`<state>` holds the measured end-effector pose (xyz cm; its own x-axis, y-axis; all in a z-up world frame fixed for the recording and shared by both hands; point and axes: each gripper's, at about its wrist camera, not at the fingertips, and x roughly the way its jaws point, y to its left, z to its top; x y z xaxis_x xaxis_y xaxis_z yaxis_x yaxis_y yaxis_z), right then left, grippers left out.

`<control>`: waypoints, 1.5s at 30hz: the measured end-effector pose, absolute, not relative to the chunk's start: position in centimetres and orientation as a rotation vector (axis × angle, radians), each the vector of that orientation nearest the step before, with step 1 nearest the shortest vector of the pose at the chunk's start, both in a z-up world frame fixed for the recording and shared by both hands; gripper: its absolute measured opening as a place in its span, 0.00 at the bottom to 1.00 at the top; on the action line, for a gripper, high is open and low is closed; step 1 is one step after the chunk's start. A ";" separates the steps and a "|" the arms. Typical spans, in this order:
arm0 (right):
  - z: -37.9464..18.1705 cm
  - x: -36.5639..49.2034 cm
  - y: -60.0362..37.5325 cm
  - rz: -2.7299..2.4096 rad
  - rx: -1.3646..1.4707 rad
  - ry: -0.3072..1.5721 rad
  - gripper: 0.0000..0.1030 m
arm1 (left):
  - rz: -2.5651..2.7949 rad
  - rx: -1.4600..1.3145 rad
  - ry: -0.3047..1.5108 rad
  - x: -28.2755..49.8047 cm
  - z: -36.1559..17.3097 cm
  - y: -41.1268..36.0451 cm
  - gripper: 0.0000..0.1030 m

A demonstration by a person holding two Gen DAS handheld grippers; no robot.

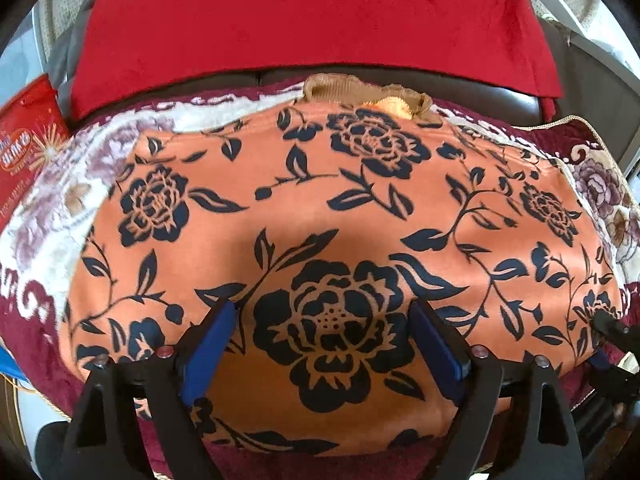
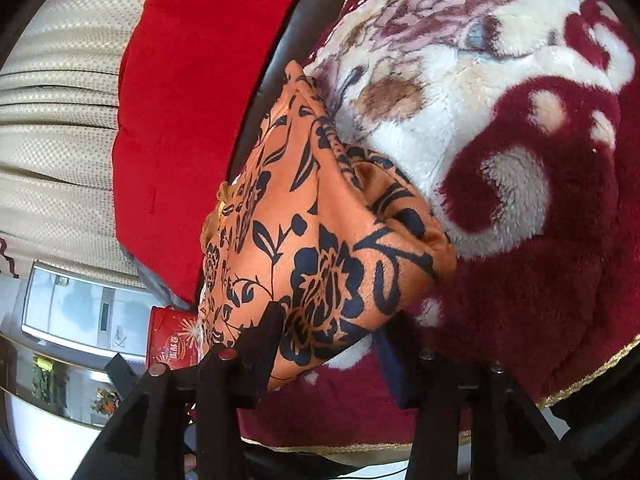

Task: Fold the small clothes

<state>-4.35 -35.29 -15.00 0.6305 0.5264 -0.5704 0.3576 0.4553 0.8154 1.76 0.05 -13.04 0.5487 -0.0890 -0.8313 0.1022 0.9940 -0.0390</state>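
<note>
We saw the orange garment with dark blue flowers (image 1: 320, 208) spread flat over a plush red-and-cream floral blanket (image 1: 60, 184), its tan ribbed collar (image 1: 352, 94) at the far edge, near a red cushion (image 1: 304, 16). Our left claw (image 1: 326, 344) hovered over the near part of the cloth, its blue-padded fingers (image 1: 208, 344) spread wide with nothing gripped between them. Our right claw (image 2: 332, 356) sat at the garment's corner, where the fabric (image 2: 320, 248) bunched up in a raised fold between its fingers; we could not tell whether the pads actually pressed on it. A red printed packet (image 1: 24, 156) lay at the blanket's left side.
</note>
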 end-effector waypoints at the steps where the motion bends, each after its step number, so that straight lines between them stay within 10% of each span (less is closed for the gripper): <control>1: -15.1 -4.4 -35.4 0.130 1.152 0.932 0.48 | -0.109 0.021 0.980 1.7 -13.0 -0.1 0.87; 13: -14.9 -5.3 -37.4 0.122 1.234 0.856 0.68 | -0.124 0.132 0.961 1.9 -12.9 -2.2 0.87; 17: -12.7 -5.5 -37.4 0.114 1.088 0.821 0.19 | -0.100 0.169 0.920 1.9 -11.8 -3.0 0.86; 28: -14.5 -6.7 -37.8 0.060 1.000 0.848 0.13 | -0.082 0.225 0.914 2.2 -11.3 -3.7 0.89; 33: -14.9 -7.3 -40.0 0.166 1.190 0.814 0.18 | -0.082 0.210 0.930 3.2 -11.9 -3.8 0.89; 42: -14.5 -6.8 -40.4 0.196 1.264 0.766 0.58 | -0.100 0.179 0.936 3.1 -13.9 -3.3 0.91; 43: -13.9 -6.7 -40.3 0.197 1.239 0.757 0.55 | -0.100 0.180 0.933 3.1 -14.0 -3.4 0.91; 45: -12.8 -6.3 -39.5 0.132 1.093 0.805 0.18 | -0.100 0.170 0.939 3.2 -14.0 -3.5 0.91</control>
